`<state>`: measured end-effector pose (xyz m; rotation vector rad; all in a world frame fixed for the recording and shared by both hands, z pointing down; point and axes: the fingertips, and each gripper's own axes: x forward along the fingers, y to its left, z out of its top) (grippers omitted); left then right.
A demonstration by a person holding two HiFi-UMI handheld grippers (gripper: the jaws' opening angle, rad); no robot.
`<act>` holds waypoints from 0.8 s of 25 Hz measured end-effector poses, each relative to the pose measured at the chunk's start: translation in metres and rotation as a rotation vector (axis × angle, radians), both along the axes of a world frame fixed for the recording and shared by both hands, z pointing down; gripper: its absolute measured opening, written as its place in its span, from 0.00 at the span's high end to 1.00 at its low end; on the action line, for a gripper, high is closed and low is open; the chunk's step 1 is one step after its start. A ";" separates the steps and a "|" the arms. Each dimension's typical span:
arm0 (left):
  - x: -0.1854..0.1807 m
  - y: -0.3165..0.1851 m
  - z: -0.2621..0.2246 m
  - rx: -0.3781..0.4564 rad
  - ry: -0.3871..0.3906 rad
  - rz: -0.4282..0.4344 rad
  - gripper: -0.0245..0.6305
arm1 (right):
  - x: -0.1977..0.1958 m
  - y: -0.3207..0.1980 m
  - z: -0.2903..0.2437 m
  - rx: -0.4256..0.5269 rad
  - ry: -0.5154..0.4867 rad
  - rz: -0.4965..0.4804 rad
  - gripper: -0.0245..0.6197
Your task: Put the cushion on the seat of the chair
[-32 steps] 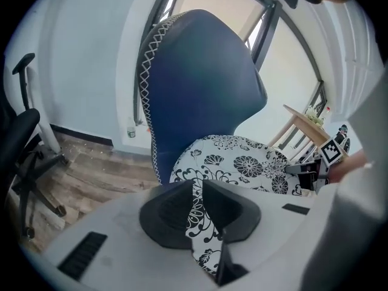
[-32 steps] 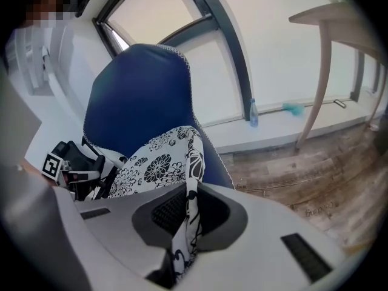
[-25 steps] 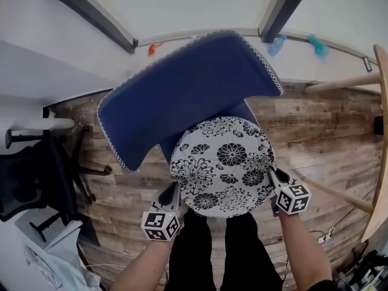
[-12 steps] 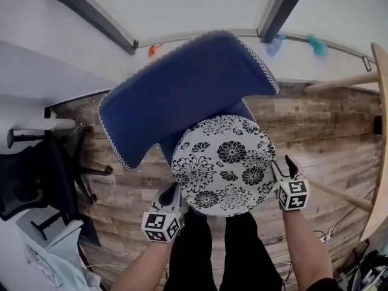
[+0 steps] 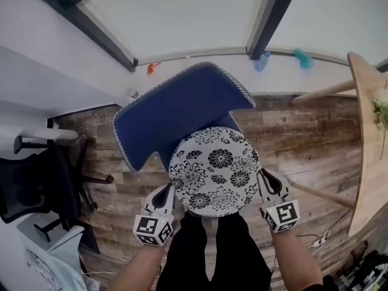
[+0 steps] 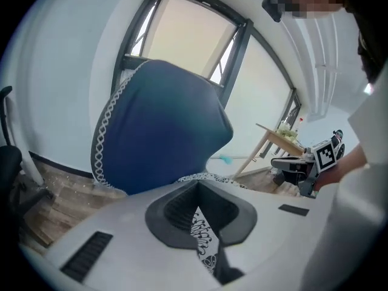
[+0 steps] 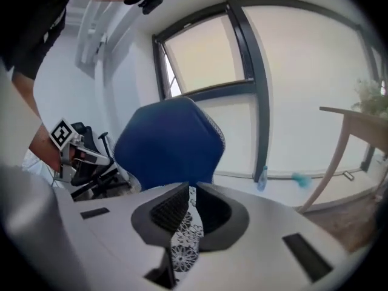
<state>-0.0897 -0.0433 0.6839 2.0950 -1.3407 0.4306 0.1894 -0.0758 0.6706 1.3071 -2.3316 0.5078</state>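
Observation:
A round cushion (image 5: pixel 213 170) with a black-and-white flower print hangs over the seat of the blue chair (image 5: pixel 182 108), hiding most of the seat. My left gripper (image 5: pixel 162 197) is shut on the cushion's near left rim, and the printed fabric (image 6: pixel 205 242) shows pinched between its jaws. My right gripper (image 5: pixel 267 183) holds the near right rim. Its jaws have just been closing, with the fabric (image 7: pixel 182 247) pressed between them. The chair's back (image 6: pixel 157 126) rises straight ahead in both gripper views.
A black office chair (image 5: pixel 36 174) stands at the left by a white wall. A light wooden table (image 5: pixel 364 126) with slanted legs is at the right, and cables (image 5: pixel 318 238) lie on the plank floor. The person's dark trouser legs (image 5: pixel 212 253) are just behind the cushion.
The right gripper's jaws stood apart beside the cushion's rim half a second ago and now pinch it. Both grippers have lifted with the cushion, and the head view has tilted up.

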 end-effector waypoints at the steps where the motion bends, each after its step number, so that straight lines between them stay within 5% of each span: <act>1: 0.002 0.002 -0.014 0.011 0.008 0.012 0.96 | -0.010 0.005 -0.016 0.010 -0.020 -0.018 0.88; 11: 0.033 -0.016 -0.150 0.151 0.057 0.103 0.96 | -0.003 -0.006 -0.171 0.103 -0.192 0.040 0.90; 20: 0.030 -0.020 -0.250 0.270 0.064 0.134 0.96 | 0.011 -0.017 -0.270 0.187 -0.189 0.110 0.90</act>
